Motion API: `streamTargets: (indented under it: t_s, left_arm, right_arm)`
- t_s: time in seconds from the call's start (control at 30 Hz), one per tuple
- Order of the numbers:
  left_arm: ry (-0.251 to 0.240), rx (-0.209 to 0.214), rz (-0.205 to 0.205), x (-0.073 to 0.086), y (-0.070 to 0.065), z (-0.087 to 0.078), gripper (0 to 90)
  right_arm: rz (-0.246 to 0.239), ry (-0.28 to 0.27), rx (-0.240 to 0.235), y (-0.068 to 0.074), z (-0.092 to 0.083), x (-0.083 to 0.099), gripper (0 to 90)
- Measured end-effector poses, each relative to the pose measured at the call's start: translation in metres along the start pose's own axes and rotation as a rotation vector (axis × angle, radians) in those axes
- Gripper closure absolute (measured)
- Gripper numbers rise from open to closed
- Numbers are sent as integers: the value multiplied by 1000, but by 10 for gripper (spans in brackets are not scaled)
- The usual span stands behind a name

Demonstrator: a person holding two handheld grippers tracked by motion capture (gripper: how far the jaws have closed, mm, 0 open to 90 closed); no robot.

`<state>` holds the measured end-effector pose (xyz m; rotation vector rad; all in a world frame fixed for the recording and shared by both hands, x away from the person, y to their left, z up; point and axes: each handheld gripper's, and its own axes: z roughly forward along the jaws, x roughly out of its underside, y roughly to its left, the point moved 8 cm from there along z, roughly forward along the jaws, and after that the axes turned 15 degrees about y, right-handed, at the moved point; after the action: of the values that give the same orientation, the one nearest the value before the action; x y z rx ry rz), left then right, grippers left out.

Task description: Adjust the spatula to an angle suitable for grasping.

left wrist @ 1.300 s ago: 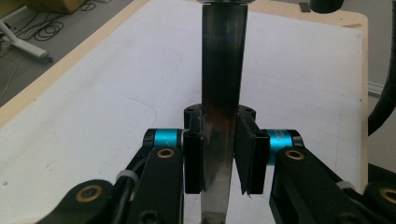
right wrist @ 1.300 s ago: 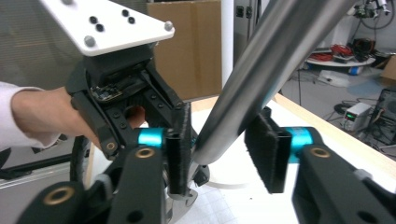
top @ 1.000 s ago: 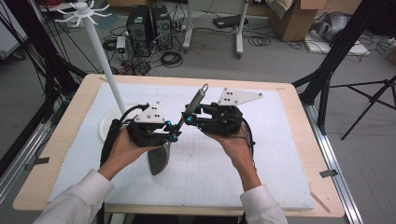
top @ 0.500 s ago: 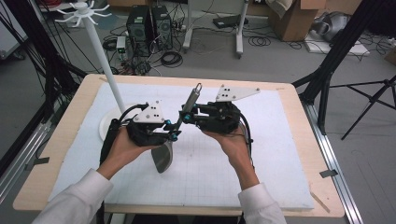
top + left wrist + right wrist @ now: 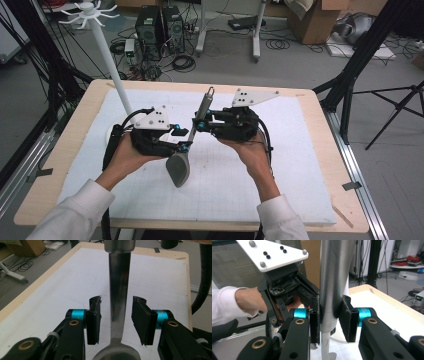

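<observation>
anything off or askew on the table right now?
Nothing is spilled or damaged. One oddity: the metal ladle hangs tilted in mid-air, gripped at its handle only by the right gripper. The left gripper has just been opening; its pads stand clear of the stem.

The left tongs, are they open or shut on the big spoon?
Open: the left tongs have just been opening, and gaps show between both pads and the spoon handle.

white mat (image 5: pixel 300 165) on wooden table (image 5: pixel 320 100); white rack pole (image 5: pixel 107 60); computer towers (image 5: pixel 160 25) behind.
</observation>
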<state>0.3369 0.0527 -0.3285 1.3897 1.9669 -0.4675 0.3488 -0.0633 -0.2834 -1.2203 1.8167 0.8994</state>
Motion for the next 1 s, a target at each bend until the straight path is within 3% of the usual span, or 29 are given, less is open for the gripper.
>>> streamTargets:
  t_s: [0.3,0.57,0.7,1.0]
  left_arm:
    - [-3,53,28,1,-3,-9,442]
    - [-13,85,42,0,-4,-15,423]
    - [-19,126,54,-2,-7,-19,419]
    - [-20,165,63,-6,-9,-26,401]
  right_arm:
    - [-34,21,-45,3,-3,-1,727]
    - [-80,46,-80,6,-5,-3,727]
    - [-98,54,-97,7,-6,-3,728]
    - [-113,64,-150,12,-9,-7,729]
